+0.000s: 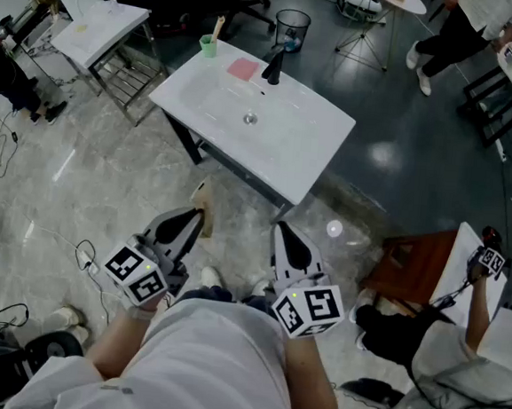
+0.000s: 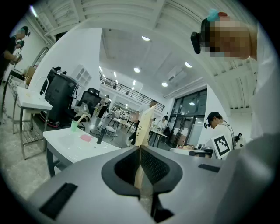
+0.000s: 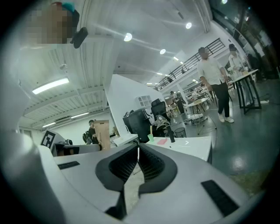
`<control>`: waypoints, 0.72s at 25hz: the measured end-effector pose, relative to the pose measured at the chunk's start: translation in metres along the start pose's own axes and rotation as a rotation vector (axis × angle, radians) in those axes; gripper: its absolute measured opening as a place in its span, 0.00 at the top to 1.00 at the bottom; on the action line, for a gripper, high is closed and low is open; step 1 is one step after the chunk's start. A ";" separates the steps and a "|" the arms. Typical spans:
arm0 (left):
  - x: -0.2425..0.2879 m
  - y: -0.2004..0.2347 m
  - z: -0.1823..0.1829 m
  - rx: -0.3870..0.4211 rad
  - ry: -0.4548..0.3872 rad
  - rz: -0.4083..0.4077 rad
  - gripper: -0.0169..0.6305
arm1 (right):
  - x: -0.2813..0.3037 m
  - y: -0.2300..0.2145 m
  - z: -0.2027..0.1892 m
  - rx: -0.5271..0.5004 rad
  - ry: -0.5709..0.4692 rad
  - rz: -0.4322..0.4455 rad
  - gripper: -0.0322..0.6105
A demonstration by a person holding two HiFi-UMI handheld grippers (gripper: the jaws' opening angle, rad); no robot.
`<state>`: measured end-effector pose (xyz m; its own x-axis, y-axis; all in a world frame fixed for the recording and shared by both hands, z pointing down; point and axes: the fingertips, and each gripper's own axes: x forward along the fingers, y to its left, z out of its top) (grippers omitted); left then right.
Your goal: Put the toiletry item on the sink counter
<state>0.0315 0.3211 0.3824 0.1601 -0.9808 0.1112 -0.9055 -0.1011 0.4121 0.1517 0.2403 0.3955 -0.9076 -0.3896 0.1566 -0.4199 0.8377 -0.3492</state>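
The toiletry item [image 1: 204, 197] is a flat, cream-coloured piece that stands up from the jaws of my left gripper [image 1: 199, 215], which is shut on it. In the left gripper view the item [image 2: 144, 124] rises above the closed left gripper [image 2: 140, 148]. The white sink counter [image 1: 305, 150] lies ahead of both grippers, with a black faucet [image 1: 273, 65], a green cup [image 1: 208, 45] and a pink pad [image 1: 242, 69] at its far edge. My right gripper [image 1: 282, 232] is shut with nothing in it; the right gripper view shows the right gripper [image 3: 138, 146] with its jaws meeting.
A wire waste basket [image 1: 292, 24] stands behind the counter. A white side table [image 1: 98, 25] with a metal rack is at the far left. A brown wooden table [image 1: 411, 262] and a crouched person [image 1: 422, 338] are close on my right. Cables [image 1: 82, 255] lie on the floor at left.
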 end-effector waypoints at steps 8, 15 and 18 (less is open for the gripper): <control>-0.035 0.026 -0.001 -0.021 -0.006 -0.002 0.94 | 0.014 0.031 -0.015 -0.013 0.005 -0.012 0.91; -0.059 0.046 -0.008 -0.007 -0.029 -0.014 0.94 | 0.024 0.048 -0.032 -0.046 -0.014 -0.017 0.91; -0.073 0.069 0.002 -0.015 -0.033 -0.030 0.94 | 0.039 0.058 -0.028 -0.043 -0.039 -0.056 0.91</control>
<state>-0.0439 0.3852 0.4007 0.1742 -0.9823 0.0688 -0.8945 -0.1286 0.4281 0.0920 0.2845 0.4071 -0.8820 -0.4506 0.1380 -0.4708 0.8293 -0.3009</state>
